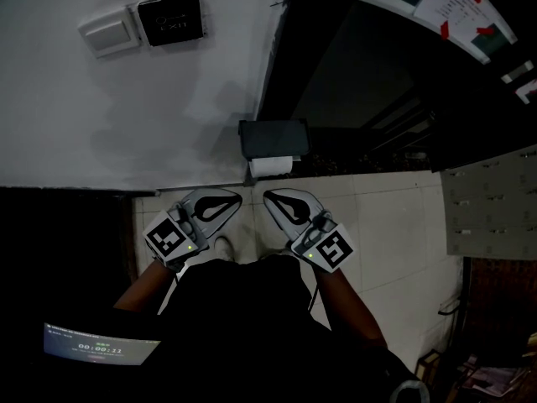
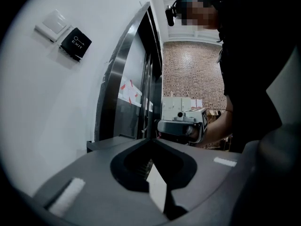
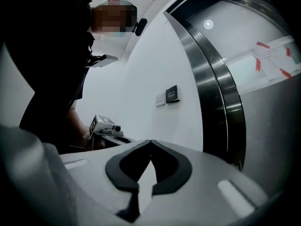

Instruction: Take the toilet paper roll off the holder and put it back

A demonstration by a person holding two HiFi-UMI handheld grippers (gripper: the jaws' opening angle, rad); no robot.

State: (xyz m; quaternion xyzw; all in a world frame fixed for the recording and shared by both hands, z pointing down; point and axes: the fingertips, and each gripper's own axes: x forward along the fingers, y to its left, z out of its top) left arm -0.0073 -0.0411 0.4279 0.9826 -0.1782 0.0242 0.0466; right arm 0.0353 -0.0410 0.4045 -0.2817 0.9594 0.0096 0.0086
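Note:
A white toilet paper roll [image 1: 271,166] hangs under a dark holder [image 1: 273,137] fixed low on the white wall. Both grippers hover side by side just in front of it, apart from the roll. My left gripper [image 1: 238,196] is shut, its tips meeting with nothing between them, as the left gripper view [image 2: 153,141] also shows. My right gripper [image 1: 267,195] is shut and empty too, its tips touching in the right gripper view [image 3: 150,142]. Each gripper view shows the other gripper [image 2: 181,126] [image 3: 106,128] held in a hand.
A white switch [image 1: 109,32] and a black exit button [image 1: 170,18] sit on the wall. A dark glass door with a steel frame [image 3: 211,93] stands to the right, with a taped paper notice [image 1: 457,5]. Pale floor tiles [image 1: 394,225] lie below.

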